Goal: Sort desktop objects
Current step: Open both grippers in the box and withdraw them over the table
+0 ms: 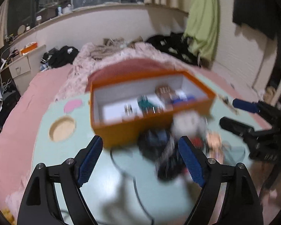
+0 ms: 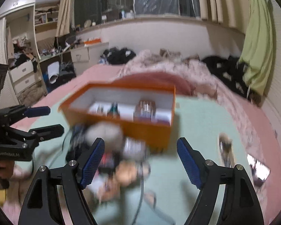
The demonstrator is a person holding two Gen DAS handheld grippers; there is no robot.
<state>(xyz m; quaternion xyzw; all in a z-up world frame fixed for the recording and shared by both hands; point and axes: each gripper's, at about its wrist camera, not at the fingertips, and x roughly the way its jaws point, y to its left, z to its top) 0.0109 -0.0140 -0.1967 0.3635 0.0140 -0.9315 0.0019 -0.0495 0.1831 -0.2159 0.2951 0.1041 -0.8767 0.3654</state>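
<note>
Both grippers hang with jaws spread and nothing between them: the left gripper (image 1: pixel 140 155) and the right gripper (image 2: pixel 140 159) over a jumbled pile of small objects (image 1: pixel 159 150) on the green table (image 1: pixel 121 187), just before the orange box (image 1: pixel 140 101). With the pile so tangled, a grab could snag the black cable (image 1: pixel 136 191) and drag neighbours along.
</note>
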